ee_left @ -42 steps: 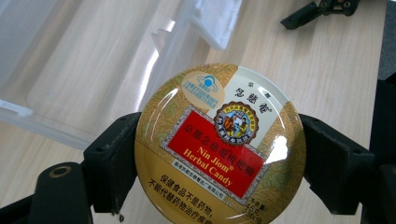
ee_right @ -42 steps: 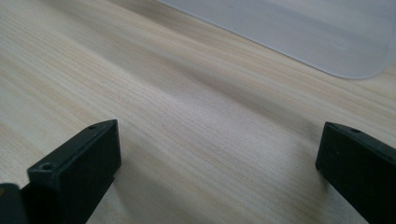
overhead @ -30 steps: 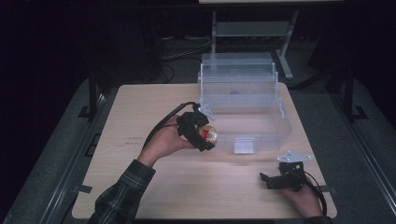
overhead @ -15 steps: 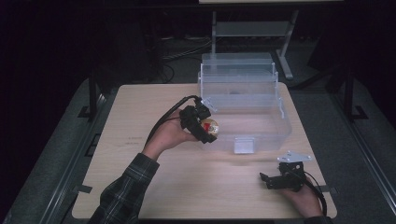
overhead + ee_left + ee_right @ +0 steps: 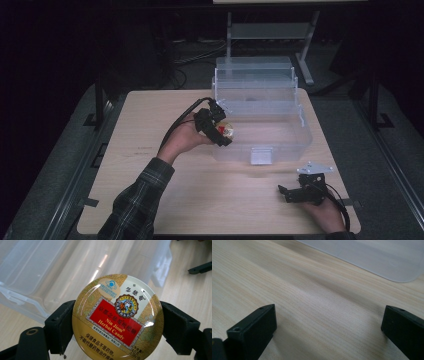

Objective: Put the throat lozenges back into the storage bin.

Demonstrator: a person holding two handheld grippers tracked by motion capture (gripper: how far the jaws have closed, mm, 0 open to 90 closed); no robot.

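A round gold candy tin [image 5: 117, 317] with a red label is clamped between the two black jaws of my left gripper [image 5: 113, 326]. In the high view this gripper [image 5: 220, 131] holds the tin [image 5: 227, 130] at the left rim of a clear plastic bin [image 5: 280, 145], just over its edge. My right gripper [image 5: 295, 194] rests low on the table near the front right, held by a hand. Its jaws stand wide apart in the right gripper view [image 5: 329, 330], with bare wood between them.
The clear bin's open lid [image 5: 255, 75] stands upright behind it, and a latch [image 5: 261, 156] sits on its front wall. A wooden table [image 5: 150, 130] carries everything. Dark floor and a metal stand [image 5: 270, 30] lie beyond the far edge.
My left gripper has carried the tin up and to the right, from beside the bin to over its left rim. The right gripper has stayed put.
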